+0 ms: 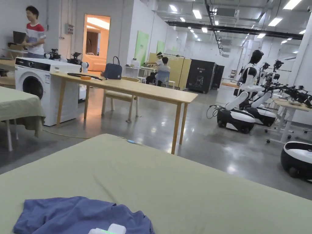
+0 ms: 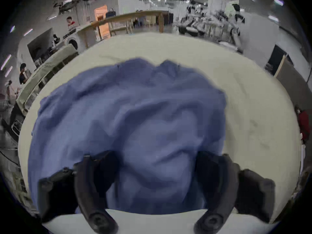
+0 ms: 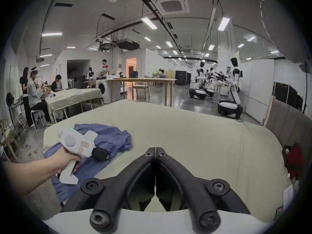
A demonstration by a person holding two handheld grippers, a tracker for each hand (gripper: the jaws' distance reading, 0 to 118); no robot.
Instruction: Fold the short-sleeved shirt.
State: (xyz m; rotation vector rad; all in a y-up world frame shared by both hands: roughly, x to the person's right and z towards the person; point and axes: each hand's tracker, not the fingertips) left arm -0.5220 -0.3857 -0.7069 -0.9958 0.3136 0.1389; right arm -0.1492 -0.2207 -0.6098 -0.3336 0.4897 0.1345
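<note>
- Shirt (image 2: 128, 119), blue and crumpled, is lying near the tabletop's (image 3: 194, 136) left edge, unfolded.
- Left gripper (image 2: 157, 163) is hovering just above the shirt, jaws spread wide, gripping nothing.
- Right gripper (image 3: 156, 150) is pointing across the bare tabletop, jaws closed together, empty.
- Wooden table (image 1: 137, 88) is standing beyond.

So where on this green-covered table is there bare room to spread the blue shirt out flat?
The table cover lies bare right of the shirt, out to its right edge, and beyond it toward the far edge. The crowded part is the near left, where the shirt lies crumpled under the left hand-held gripper.
</note>
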